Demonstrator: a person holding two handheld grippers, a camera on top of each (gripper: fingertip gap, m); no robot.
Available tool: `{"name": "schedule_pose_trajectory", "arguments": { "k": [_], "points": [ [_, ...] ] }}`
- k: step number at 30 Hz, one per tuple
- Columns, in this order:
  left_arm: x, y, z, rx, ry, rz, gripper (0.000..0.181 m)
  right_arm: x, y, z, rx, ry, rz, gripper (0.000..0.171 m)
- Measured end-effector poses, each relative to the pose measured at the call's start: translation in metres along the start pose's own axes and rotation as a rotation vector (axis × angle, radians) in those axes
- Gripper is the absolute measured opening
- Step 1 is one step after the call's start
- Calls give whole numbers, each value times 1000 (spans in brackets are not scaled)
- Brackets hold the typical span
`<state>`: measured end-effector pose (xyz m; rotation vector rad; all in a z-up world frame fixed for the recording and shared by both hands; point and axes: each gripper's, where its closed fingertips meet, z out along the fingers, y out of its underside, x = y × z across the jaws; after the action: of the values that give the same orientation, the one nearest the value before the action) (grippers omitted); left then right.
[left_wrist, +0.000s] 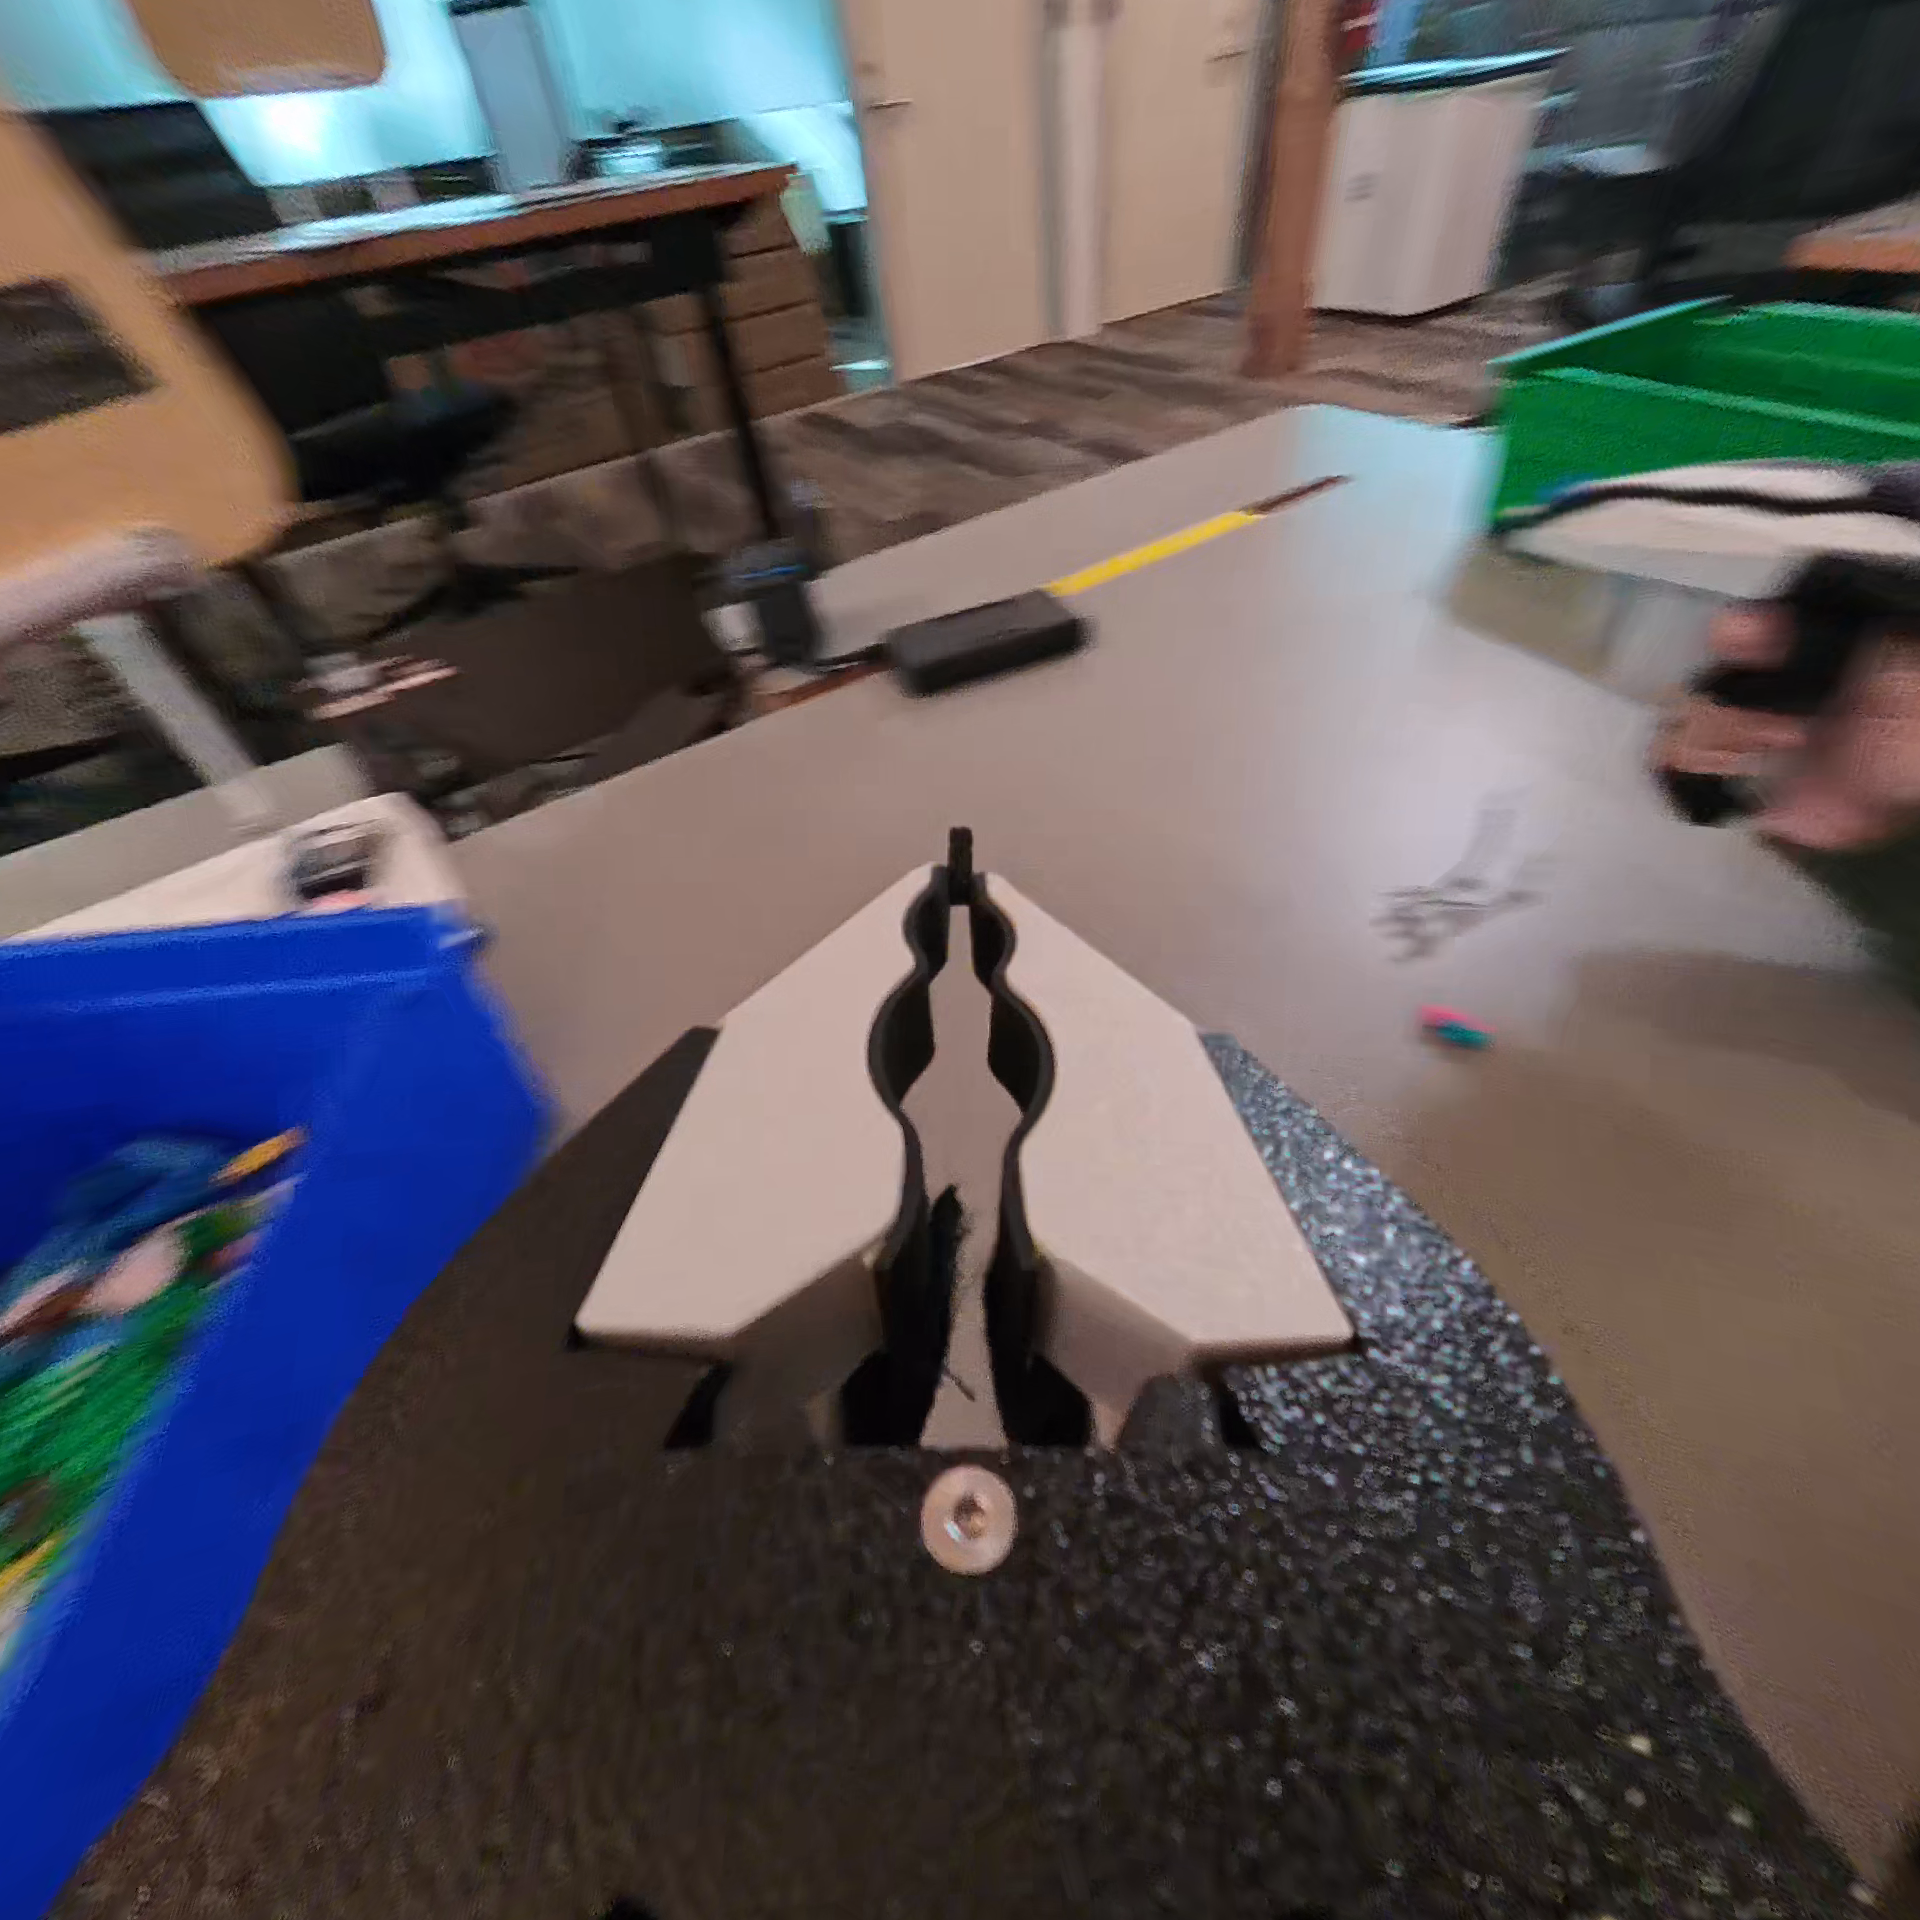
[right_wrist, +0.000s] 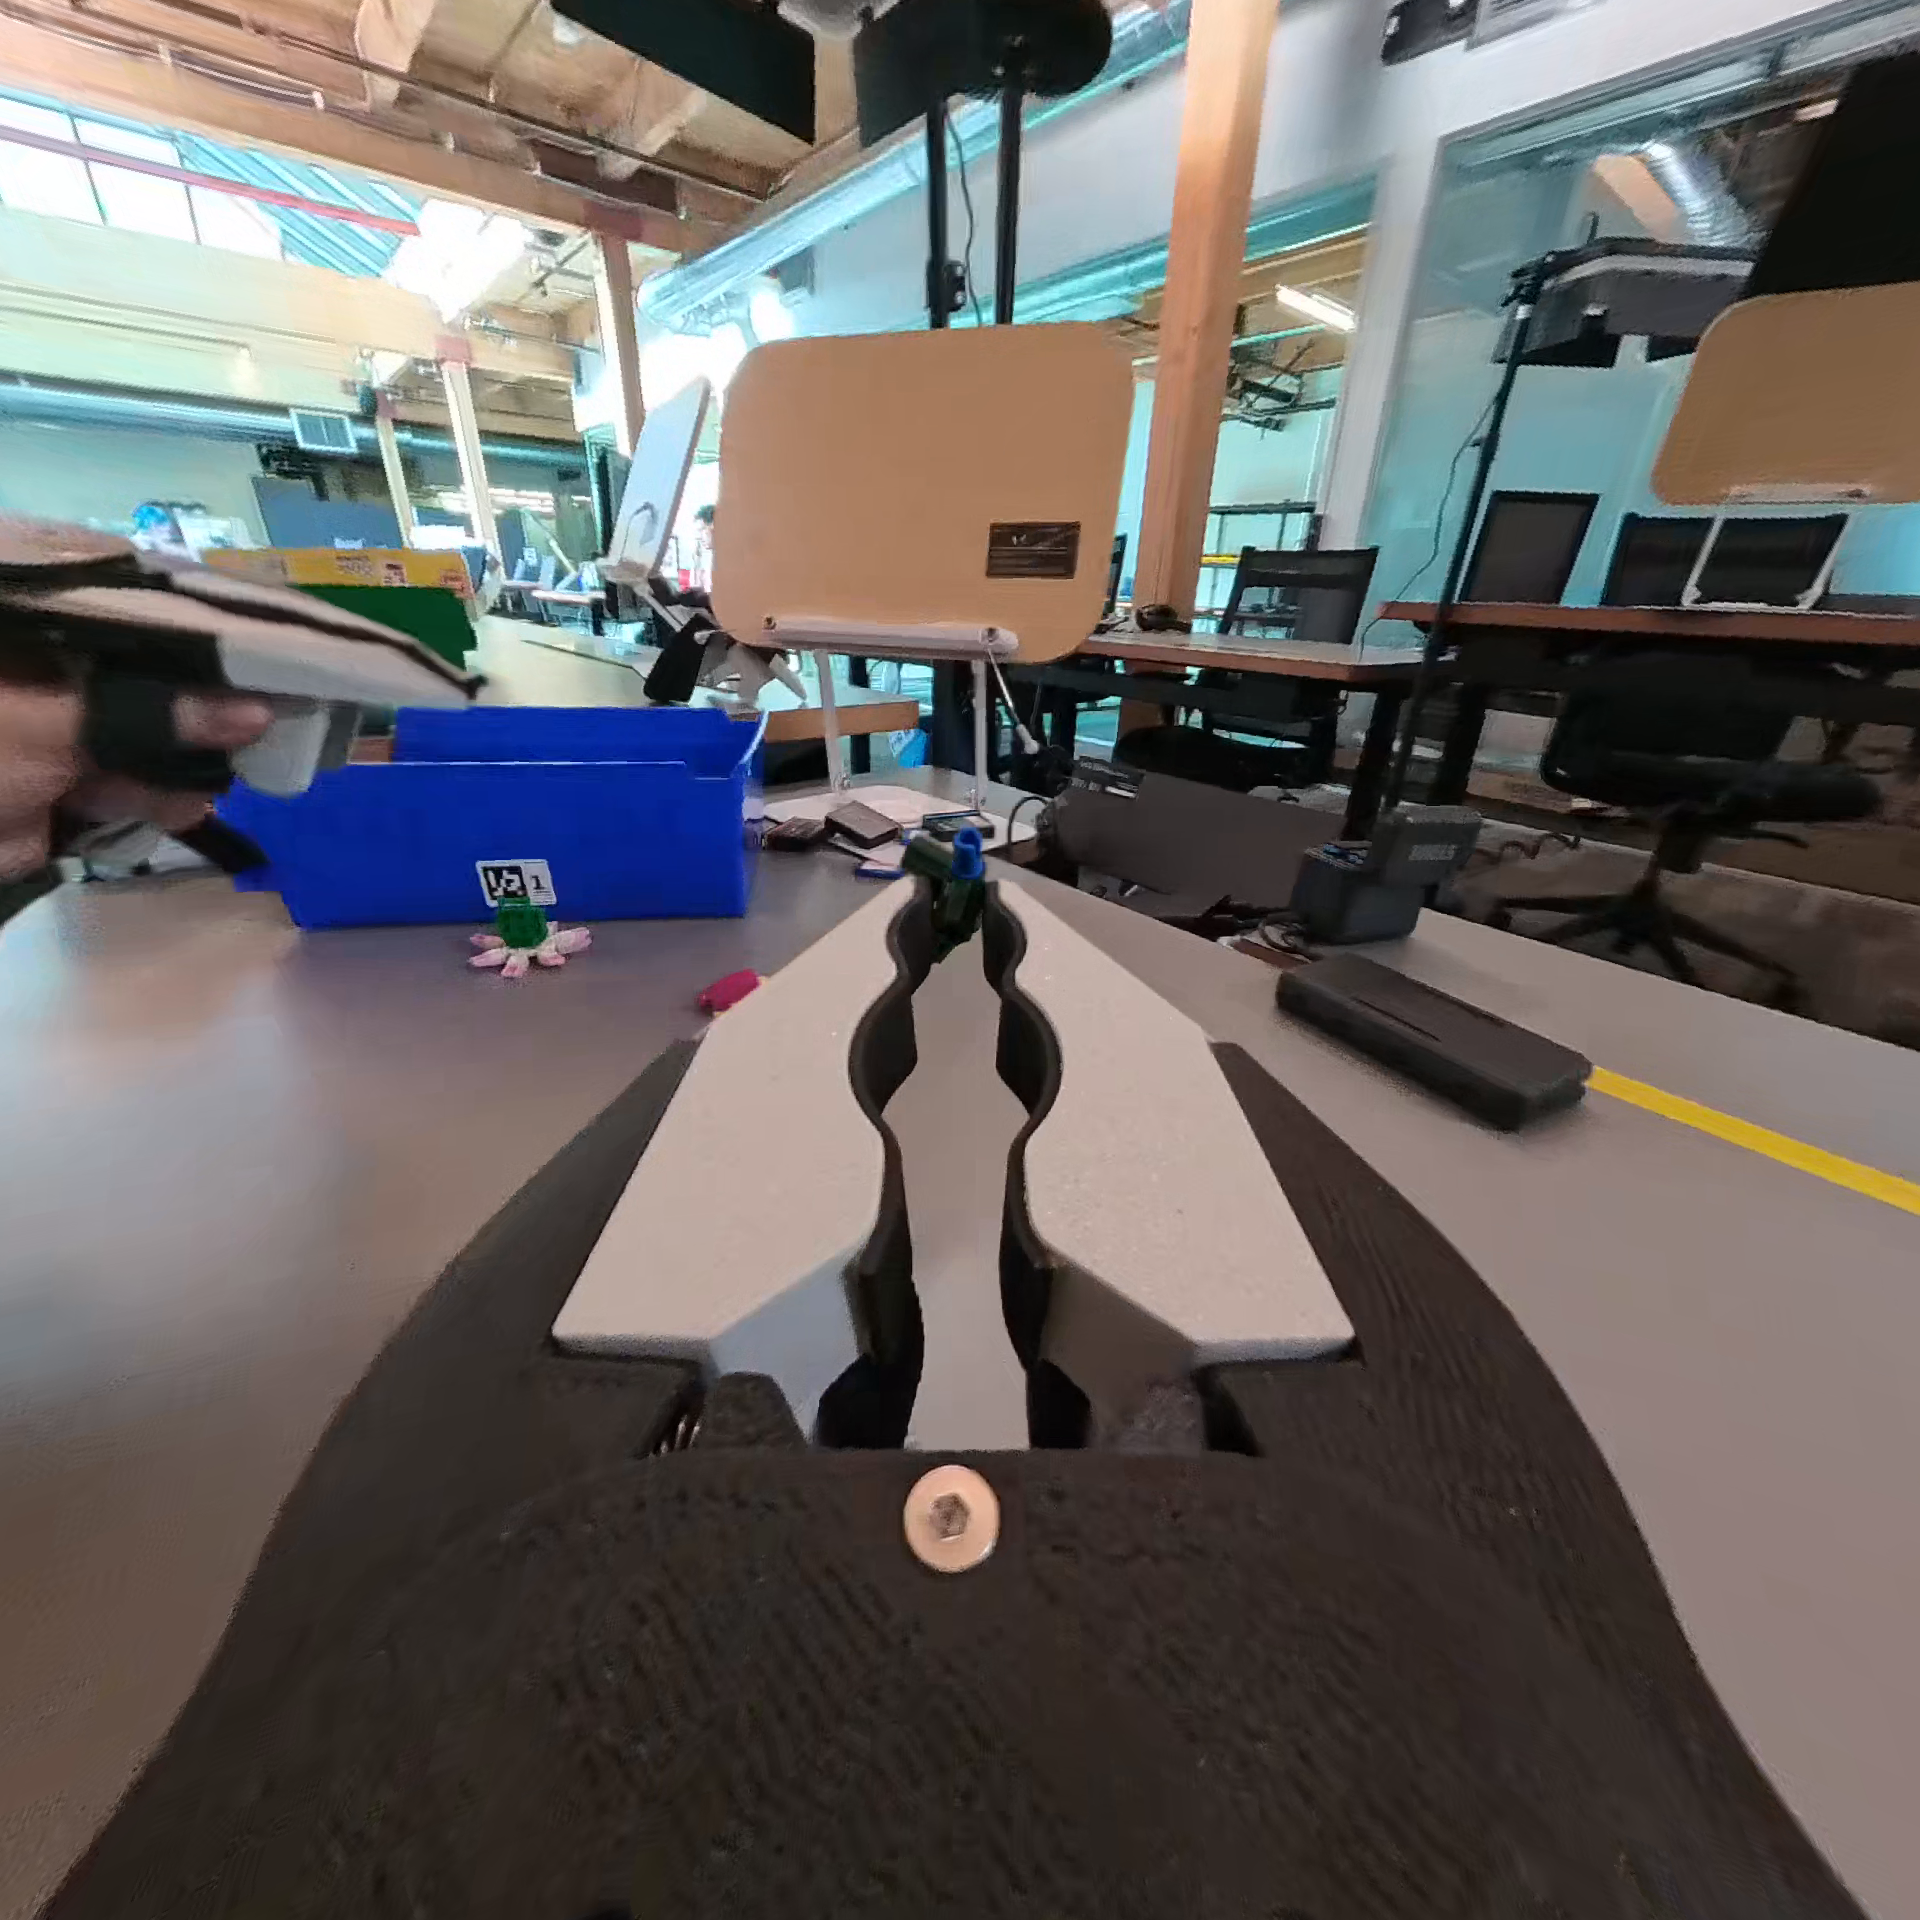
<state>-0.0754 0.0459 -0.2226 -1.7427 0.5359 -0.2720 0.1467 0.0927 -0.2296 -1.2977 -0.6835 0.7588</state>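
Observation:
My right gripper (right_wrist: 951, 894) is shut on a small green and blue toy piece (right_wrist: 954, 878) and holds it above the grey table (right_wrist: 208, 1143). My left gripper (left_wrist: 961, 868) is shut, and a thin small black piece (left_wrist: 958, 844) sticks out at its tips. In the right wrist view it (right_wrist: 457, 681) hovers over the blue bin (right_wrist: 499, 831), held by a hand. In the left wrist view the right gripper (left_wrist: 1714, 520) shows blurred at the far right, in front of a green bin (left_wrist: 1714, 416). The blue bin (left_wrist: 208, 1143) is close on the left.
A pink flower toy with a green top (right_wrist: 525, 940) and a magenta piece (right_wrist: 727, 987) lie in front of the blue bin. A pink and teal piece (left_wrist: 1455, 1029) lies on the table. A flat black device (right_wrist: 1434, 1039), a yellow tape line (right_wrist: 1756, 1143) and a wooden board on a stand (right_wrist: 914, 488) are nearby.

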Motion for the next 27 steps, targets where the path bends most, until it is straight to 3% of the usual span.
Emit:
{"name": "schedule_pose_trajectory", "arguments": {
  "k": [1, 4, 9, 15, 18, 20, 23, 27],
  "points": [
    [-31, 3, -8, -24, -116, 6, 2, -1, 1, 1, 2, -18, 26, 7],
    [-126, 26, -37, -183, -414, -9, 2, -2, 8, 3, -11, -53, 100, 7],
    [-214, 64, -59, -349, -536, -194, 88, -20, 19, 10, -67, -116, 73, 7],
    [-240, 92, -81, -514, -638, -193, 83, -36, 27, 14, -111, -153, -21, 7],
    [-179, 60, -49, -354, -399, -252, 78, -47, 25, 13, -115, -137, -222, 7],
    [-92, 22, -19, -189, -72, -272, 66, -56, 25, 13, -124, -102, -427, 8],
    [40, -1, 5, -113, 327, -279, 50, -62, 22, 12, -111, 11, -758, 8],
    [130, -4, 23, -43, 479, -250, 33, -76, 10, 7, -18, 119, -1118, 7]
  ]
}}
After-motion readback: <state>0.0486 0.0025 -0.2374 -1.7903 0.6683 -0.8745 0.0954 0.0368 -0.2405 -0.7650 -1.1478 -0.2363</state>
